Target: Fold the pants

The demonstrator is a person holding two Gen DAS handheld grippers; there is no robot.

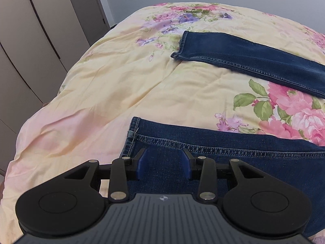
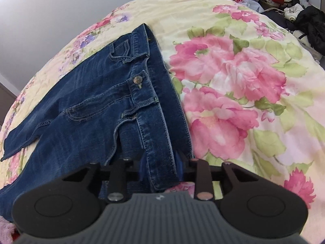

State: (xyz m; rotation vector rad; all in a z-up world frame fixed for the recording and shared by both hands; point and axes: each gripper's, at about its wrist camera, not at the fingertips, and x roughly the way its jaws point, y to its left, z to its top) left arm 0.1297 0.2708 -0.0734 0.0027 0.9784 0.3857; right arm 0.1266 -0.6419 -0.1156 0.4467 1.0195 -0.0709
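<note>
Both grippers gape — left gripper (image 1: 164, 163) over jeans (image 1: 203, 158) hem, right gripper (image 2: 162, 162) astride waistband (image 2: 160, 142).

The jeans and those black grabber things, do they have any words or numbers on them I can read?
No readable words or numbers anywhere.
jeans button: embossed, too small to read.
left gripper: a small round mark on its body, no letters.
right gripper: a small pale mark, blurred.
flowered bedspread: only flowers.

The pants (image 2: 97, 105) lie spread on the bed (image 2: 254, 105), clutter (image 2: 284, 2) behind its far edge.
</note>
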